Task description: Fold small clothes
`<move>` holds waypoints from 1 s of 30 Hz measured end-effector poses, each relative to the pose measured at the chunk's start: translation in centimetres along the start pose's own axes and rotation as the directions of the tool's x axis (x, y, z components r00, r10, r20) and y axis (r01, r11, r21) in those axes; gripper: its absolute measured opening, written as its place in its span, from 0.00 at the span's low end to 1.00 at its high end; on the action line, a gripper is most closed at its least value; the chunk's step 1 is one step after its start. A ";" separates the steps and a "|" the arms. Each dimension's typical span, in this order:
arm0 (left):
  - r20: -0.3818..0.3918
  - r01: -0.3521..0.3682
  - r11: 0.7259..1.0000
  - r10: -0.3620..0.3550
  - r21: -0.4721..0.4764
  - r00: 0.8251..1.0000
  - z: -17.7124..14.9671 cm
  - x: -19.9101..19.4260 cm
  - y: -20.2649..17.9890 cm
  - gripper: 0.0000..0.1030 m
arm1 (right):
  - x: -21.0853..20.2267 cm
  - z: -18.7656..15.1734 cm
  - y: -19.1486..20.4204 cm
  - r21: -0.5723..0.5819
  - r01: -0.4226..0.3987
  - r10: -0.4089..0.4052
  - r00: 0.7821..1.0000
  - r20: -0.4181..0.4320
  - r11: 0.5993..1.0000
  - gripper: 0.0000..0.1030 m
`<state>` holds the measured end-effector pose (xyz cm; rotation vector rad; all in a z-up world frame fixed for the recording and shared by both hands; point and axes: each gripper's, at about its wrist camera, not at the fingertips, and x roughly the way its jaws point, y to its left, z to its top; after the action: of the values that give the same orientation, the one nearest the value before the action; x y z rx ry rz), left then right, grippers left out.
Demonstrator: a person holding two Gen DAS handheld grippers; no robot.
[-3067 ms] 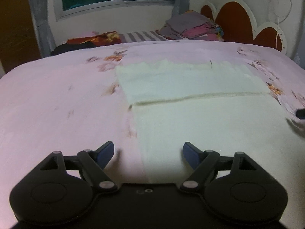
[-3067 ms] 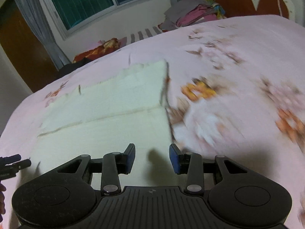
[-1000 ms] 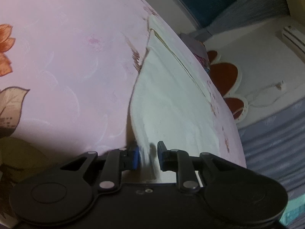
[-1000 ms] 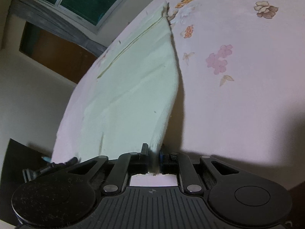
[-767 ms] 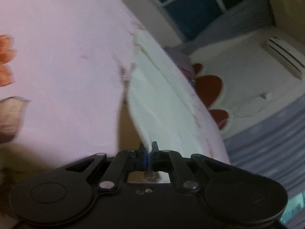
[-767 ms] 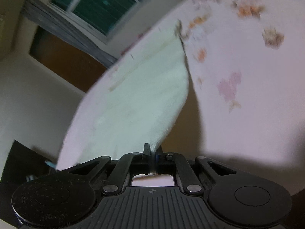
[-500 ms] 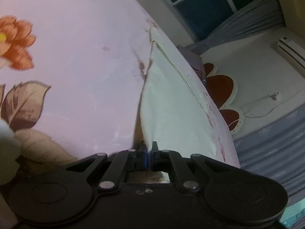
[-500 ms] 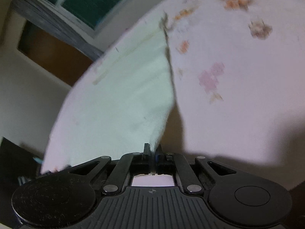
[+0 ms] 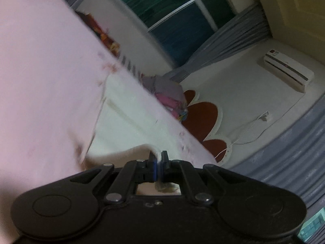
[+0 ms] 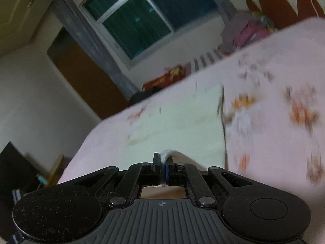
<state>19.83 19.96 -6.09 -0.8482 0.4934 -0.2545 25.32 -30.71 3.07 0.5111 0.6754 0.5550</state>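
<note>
Cloth [image 9: 130, 122], cream, lies on the pink bed [image 9: 40, 71], its near edge raised at both corners. Left gripper [image 9: 158, 158] pinches the near-left corner, fingers pressed together on the fabric; right gripper [image 10: 162, 160] likewise pinches the near-right corner. For a clean fold, carry both corners level and together toward the far edge, keeping the span taut, and lower them squarely onto the far corners before release.
</note>
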 end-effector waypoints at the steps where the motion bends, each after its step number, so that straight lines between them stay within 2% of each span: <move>1: 0.004 0.007 1.000 -0.007 0.015 1.000 1.4 1.0 -0.5 0.03 | 0.5 1.1 0.2 -0.004 0.006 -0.006 1.000 0.015 1.000 0.03; 4: 0.012 0.028 0.998 -0.029 0.056 0.999 5.6 4.2 -1.5 0.03 | 3.3 5.0 0.4 -0.003 0.034 -0.034 0.998 0.054 0.999 0.03; 7: -0.003 0.016 0.995 -0.016 0.093 1.000 9.0 8.8 -2.0 0.03 | 7.3 8.8 -0.7 0.023 0.065 -0.066 0.996 0.059 0.998 0.03; 13: -0.084 -0.053 0.998 0.056 0.044 0.995 13.8 19.0 1.8 0.03 | 17.4 14.4 -5.6 0.136 0.132 -0.131 0.991 -0.010 0.982 0.03; 19: -0.202 -0.146 0.989 0.147 0.019 0.968 16.0 26.6 6.5 0.03 | 26.3 15.7 -11.1 0.212 0.217 -0.193 0.973 -0.126 0.953 0.03; 22: -0.235 -0.135 0.991 0.131 0.002 0.963 16.6 28.8 7.7 0.05 | 28.6 15.7 -12.6 0.229 0.241 -0.209 0.966 -0.156 0.943 0.03; 23: -0.242 -0.120 0.993 0.116 -0.001 0.963 16.9 29.4 8.0 0.13 | 29.2 15.8 -12.9 0.227 0.236 -0.205 0.967 -0.152 0.945 0.03; 24: -0.237 -0.121 0.993 0.119 0.005 0.964 17.1 29.7 8.1 0.30 | 29.1 15.8 -12.7 0.223 0.228 -0.200 0.970 -0.139 0.948 0.03; 25: -0.220 -0.127 0.992 0.127 0.015 0.967 17.4 29.8 8.1 0.41 | 29.2 16.0 -12.7 0.215 0.231 -0.208 0.970 -0.126 0.949 0.10; 26: -0.188 -0.135 0.991 0.137 0.025 0.973 17.7 29.6 8.1 0.65 | 29.3 16.2 -12.7 0.198 0.255 -0.235 0.964 -0.121 0.946 0.22; 27: -0.149 -0.144 0.989 0.148 0.038 0.978 17.8 29.2 8.0 0.72 | 29.2 16.3 -12.7 0.177 0.290 -0.275 0.956 -0.102 0.941 0.61; 28: -0.134 -0.141 0.989 0.147 0.051 0.980 17.9 29.0 8.0 0.70 | 28.8 16.4 -12.6 0.155 0.303 -0.297 0.953 -0.062 0.940 0.71; 29: -0.141 -0.134 0.989 0.141 0.059 0.980 18.1 29.0 8.1 0.65 | 28.2 16.4 -12.4 0.131 0.290 -0.290 0.957 -0.021 0.948 0.71; 30: -0.158 -0.137 0.988 0.146 0.066 0.977 18.1 29.2 8.3 0.60 | 28.1 16.3 -12.6 0.132 0.284 -0.283 0.959 -0.032 0.950 0.70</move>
<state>54.33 25.29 -11.51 -0.7388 0.6934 -0.2059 58.83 -26.68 -5.82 0.5266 0.7870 0.2422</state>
